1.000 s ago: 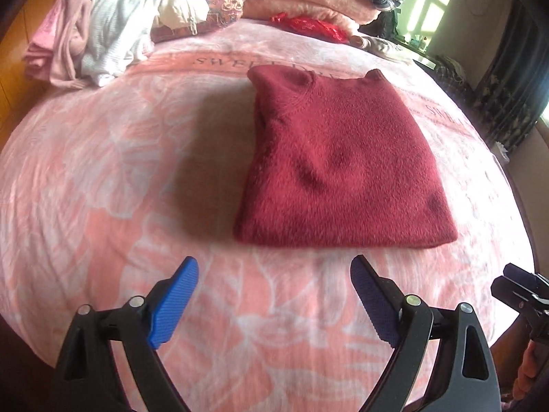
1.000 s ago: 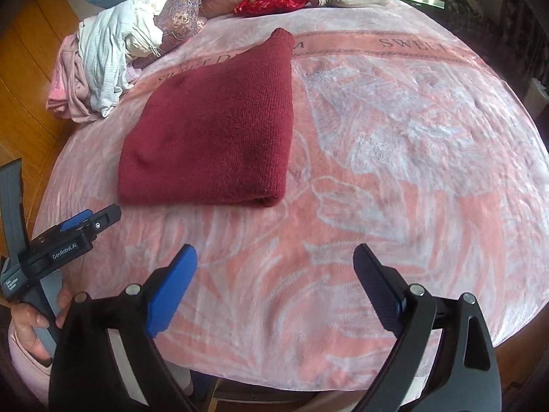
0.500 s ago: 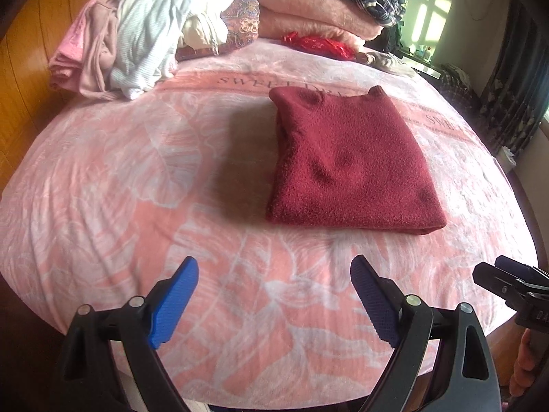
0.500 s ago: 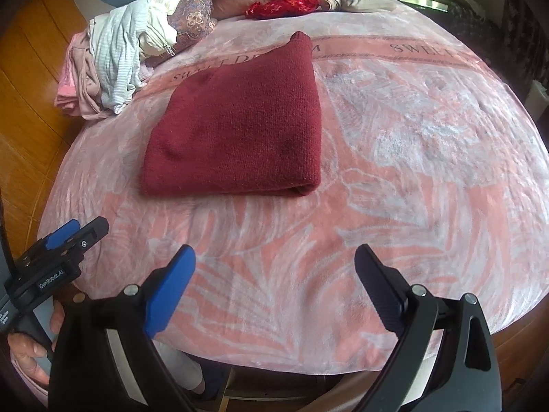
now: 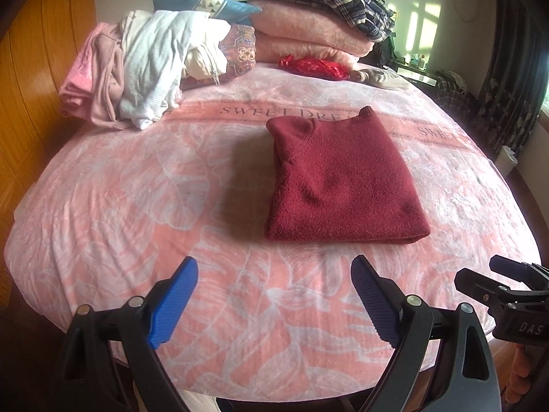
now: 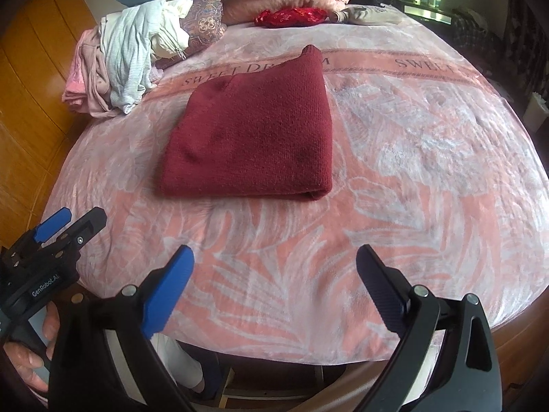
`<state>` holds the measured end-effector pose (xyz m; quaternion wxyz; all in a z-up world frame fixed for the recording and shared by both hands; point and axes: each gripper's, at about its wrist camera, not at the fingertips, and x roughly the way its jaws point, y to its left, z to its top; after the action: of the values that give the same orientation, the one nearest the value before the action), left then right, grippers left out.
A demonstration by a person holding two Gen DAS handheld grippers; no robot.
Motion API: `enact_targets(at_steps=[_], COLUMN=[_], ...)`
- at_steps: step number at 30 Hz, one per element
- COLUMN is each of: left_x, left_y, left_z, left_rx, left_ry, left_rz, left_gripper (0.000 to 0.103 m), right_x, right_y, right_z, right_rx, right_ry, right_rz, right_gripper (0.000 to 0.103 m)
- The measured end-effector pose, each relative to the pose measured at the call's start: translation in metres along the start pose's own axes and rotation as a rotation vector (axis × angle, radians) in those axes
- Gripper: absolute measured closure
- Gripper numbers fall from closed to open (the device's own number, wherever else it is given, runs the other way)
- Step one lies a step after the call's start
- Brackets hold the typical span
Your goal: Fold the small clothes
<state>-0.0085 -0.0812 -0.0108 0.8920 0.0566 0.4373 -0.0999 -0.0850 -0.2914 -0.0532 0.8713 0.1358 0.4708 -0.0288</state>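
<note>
Both the left tool (image 5: pixel 271 295) and the right tool (image 6: pixel 274 285) are held wide open and empty above the near edge of the bed (image 5: pixel 103 226). The maroon sweater (image 5: pixel 339 185) is laid folded mid-bed. A pile of unfolded clothes (image 5: pixel 137 68) is left beside the pillows, judged pending.

Black tool (image 5: pixel 274 295), blue pads (image 5: pixel 173 302).

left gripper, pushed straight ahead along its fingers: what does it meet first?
Probably the near folded edge of the red sweater. The left gripper is open and empty, with only bare pink blanket between its fingers and the sweater. If it is angled downward, it might touch the blanket first; depth is unclear.
</note>
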Motion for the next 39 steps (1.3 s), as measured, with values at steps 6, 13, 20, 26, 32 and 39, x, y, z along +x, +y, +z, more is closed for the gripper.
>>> enact_targets(at_steps=[6,13,20,26,32,39], left_x=[0.002,0.007,0.008,0.011,0.012,0.017], left_y=[-0.002,-0.004,-0.007,-0.006,-0.005,-0.002], left_z=[-0.001,-0.002,-0.003,-0.002,-0.003,-0.002], left_rx=[0.005,0.014,0.021,0.024,0.022,0.018], left_ry=[0.005,0.020,0.020,0.023,0.021,0.045], left_rz=[0.009,0.016,0.018,0.021,0.022,0.009], left_gripper=[0.011,0.011,0.011,0.011,0.011,0.011], right_x=[0.000,0.004,0.005,0.005,0.006,0.004], right_y=[0.000,0.000,0.000,-0.001,0.001,0.003], right_z=[0.000,-0.002,-0.002,-0.001,-0.002,-0.001], right_rx=[0.002,0.003,0.004,0.002,0.002,0.008], right_ry=[0.001,0.011,0.013,0.014,0.015,0.004], right_rz=[0.001,0.000,0.001,0.002,0.000,0.006], right_gripper=[0.008,0.008,0.008,0.008,0.008,0.008])
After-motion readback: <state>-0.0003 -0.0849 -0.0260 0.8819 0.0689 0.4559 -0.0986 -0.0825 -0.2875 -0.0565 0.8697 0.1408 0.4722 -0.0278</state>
